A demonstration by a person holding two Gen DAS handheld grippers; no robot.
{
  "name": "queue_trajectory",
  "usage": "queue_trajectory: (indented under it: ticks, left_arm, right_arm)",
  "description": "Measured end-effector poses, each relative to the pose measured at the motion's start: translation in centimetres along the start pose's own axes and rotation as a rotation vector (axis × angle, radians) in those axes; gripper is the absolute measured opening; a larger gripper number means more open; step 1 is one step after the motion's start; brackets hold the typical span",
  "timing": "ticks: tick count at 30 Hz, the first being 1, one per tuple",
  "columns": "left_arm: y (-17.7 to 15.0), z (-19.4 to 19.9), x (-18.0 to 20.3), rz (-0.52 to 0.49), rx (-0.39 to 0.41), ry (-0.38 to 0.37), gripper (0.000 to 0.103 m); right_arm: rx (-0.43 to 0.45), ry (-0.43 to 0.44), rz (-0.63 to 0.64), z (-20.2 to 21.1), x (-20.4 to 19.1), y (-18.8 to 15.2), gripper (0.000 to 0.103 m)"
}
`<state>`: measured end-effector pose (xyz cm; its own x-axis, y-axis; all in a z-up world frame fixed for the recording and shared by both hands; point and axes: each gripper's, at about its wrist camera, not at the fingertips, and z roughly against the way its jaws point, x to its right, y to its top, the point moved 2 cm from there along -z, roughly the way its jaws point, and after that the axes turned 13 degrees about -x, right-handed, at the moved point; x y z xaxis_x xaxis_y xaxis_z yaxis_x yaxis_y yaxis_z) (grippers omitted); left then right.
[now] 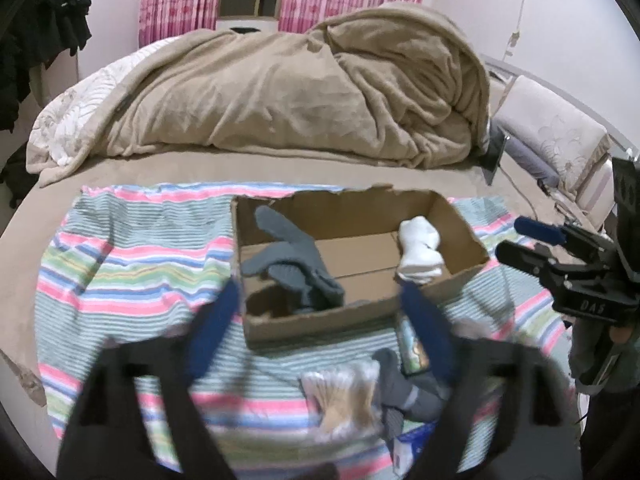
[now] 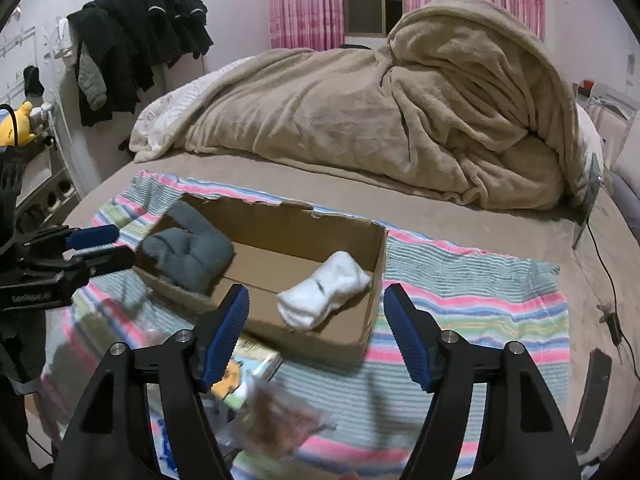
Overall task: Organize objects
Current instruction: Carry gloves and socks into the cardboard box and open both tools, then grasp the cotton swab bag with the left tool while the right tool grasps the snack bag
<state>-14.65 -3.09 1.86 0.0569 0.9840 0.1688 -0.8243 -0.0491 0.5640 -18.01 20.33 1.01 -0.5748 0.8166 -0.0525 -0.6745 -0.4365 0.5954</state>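
A striped towel and beige blanket lie on the bed.

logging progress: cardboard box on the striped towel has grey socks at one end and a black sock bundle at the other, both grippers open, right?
Nearly. The bundle opposite the grey socks is white, not black, as the right wrist view shows. The cardboard box, striped towel and both open grippers match.

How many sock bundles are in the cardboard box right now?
2: a grey bundle at the left end of the cardboard box and a white one at its right end. The near wall might hide something small.
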Motion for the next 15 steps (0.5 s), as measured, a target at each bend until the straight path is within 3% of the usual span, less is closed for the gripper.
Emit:
queue_trajectory:
  ticks: [8,15]
  left_arm:
    - [-2.7,2.7,0.3,0.017,0.024,-0.010,0.093]
    - [-4.7,2.1,0.7,0.019,0.000,-0.021,0.093]
  right_arm:
    - [0.005,0.020,-0.010,1.9,-1.5,-2.0,0.073]
    - [-0.003,0.032,-0.027,2.3,-2.3,-3.9,0.073]
